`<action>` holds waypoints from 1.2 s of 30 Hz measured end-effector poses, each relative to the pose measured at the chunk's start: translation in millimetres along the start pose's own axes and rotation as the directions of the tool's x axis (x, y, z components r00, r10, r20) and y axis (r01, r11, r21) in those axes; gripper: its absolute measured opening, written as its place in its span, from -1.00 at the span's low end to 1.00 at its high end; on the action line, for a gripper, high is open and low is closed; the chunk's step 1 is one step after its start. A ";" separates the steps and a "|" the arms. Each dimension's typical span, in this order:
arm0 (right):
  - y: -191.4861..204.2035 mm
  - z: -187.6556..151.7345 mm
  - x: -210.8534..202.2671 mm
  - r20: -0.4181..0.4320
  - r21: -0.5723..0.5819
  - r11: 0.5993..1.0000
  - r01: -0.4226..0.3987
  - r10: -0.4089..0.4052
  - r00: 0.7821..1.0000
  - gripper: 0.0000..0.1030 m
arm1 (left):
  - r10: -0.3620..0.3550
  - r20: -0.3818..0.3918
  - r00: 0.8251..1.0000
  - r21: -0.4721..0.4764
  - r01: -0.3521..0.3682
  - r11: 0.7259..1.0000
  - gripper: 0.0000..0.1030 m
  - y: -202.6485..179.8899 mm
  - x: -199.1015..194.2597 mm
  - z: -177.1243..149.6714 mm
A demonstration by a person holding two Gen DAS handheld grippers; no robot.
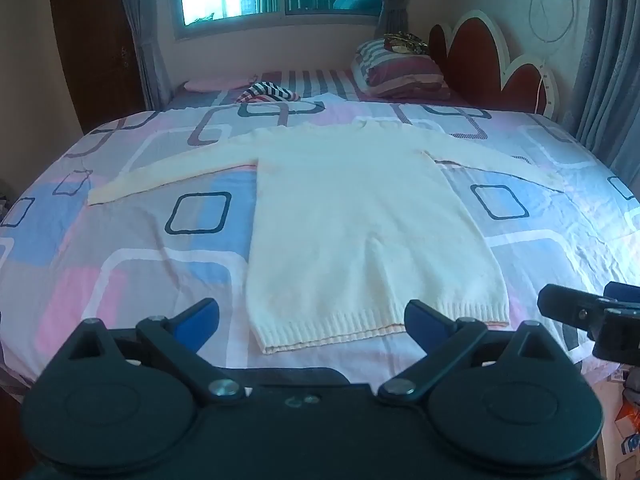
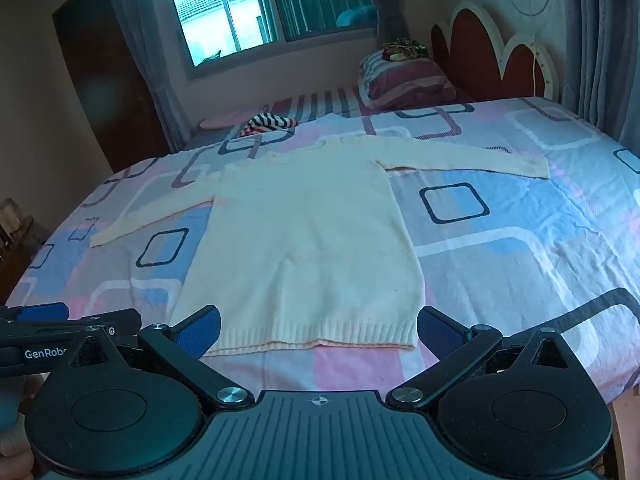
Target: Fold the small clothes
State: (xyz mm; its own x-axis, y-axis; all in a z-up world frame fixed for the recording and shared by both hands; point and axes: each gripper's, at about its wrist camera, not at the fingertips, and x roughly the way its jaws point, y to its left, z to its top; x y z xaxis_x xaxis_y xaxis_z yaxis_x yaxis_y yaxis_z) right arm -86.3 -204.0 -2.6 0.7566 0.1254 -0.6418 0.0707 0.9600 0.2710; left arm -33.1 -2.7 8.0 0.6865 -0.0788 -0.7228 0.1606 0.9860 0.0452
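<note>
A cream long-sleeved knit sweater (image 1: 352,216) lies flat on the bed with both sleeves spread out and its ribbed hem nearest me; it also shows in the right wrist view (image 2: 304,240). My left gripper (image 1: 312,326) is open and empty, held just above the hem near the bed's front edge. My right gripper (image 2: 318,332) is open and empty, also in front of the hem. The right gripper shows at the right edge of the left wrist view (image 1: 592,312), and the left gripper shows at the left edge of the right wrist view (image 2: 68,320).
The bed (image 1: 140,248) has a sheet with pink, blue and grey squares. A striped garment (image 1: 268,92) lies beyond the sweater. Striped pillows (image 1: 400,72) sit by the red headboard (image 1: 488,60). A window and curtains are behind.
</note>
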 end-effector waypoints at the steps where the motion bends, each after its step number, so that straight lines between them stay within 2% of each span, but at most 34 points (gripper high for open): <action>1: -0.2 -0.2 0.2 -0.001 0.000 1.000 0.000 0.000 1.000 1.00 | 0.001 -0.001 1.000 0.000 -0.001 1.000 0.92 -0.2 0.0 0.2; 36: -1.8 -1.8 1.5 0.007 0.002 1.000 -0.016 0.016 1.000 1.00 | 0.008 0.005 1.000 0.007 -0.008 1.000 0.92 -3.8 -0.9 -0.5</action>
State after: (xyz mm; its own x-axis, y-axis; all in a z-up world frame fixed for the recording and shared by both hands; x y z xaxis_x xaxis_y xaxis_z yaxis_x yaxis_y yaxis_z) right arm -86.5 -205.2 -5.3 0.7619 0.1387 -0.6327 0.0604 0.9573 0.2826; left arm -34.6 -6.4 8.1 0.6912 -0.0716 -0.7191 0.1599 0.9856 0.0556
